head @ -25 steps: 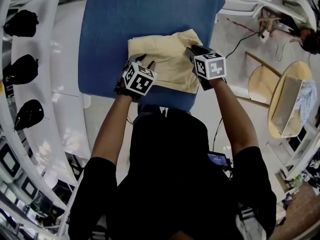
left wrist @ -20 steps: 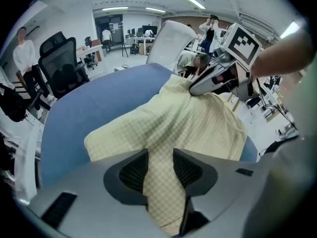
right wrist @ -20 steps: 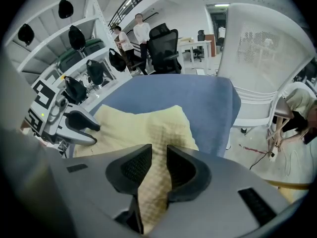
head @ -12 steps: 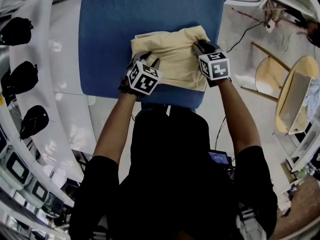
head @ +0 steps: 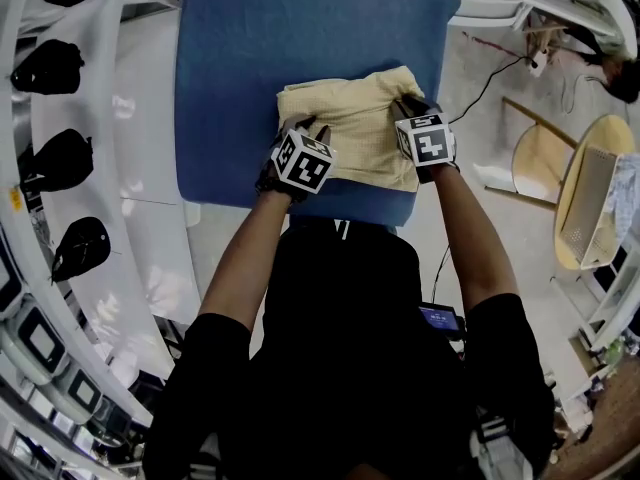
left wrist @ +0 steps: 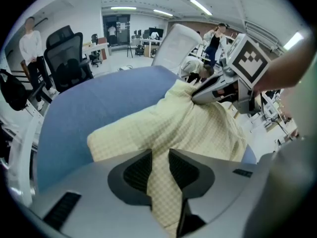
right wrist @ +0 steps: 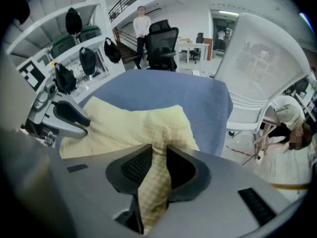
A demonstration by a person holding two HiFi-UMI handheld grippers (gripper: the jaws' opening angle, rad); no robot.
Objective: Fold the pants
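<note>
- Open-plan office space with desk chairs (left wrist: 69,53) forms the background; a blue tabletop (head: 250,78) carries the work.
- We find the pants (head: 350,118), cream and checked, gathered into a compact bundle on the tabletop, toward its near right corner.
- We note the left tool (left wrist: 159,168) with jaws narrow and just now closing. A fold of the cloth stands between its pads and is pinched, on the side of the bundle toward the tabletop's left edge.
- We note the right tool (right wrist: 157,168) with jaws narrow, clamped on a ridge of the same cloth, on the side of the bundle toward the tabletop's right edge.
- Step in hand, in our judgement: both grips for a further fold are set, and the bundle rests on the tabletop.
- Next move, in our judgement: raise both tools together, keep the held edge level and taut, carry it across toward the tabletop's far edge, and lay it square on the layer beneath before any release.
- Risk noted: uneven lifting would skew the fold or drag the bundle toward the tabletop's near edge.
</note>
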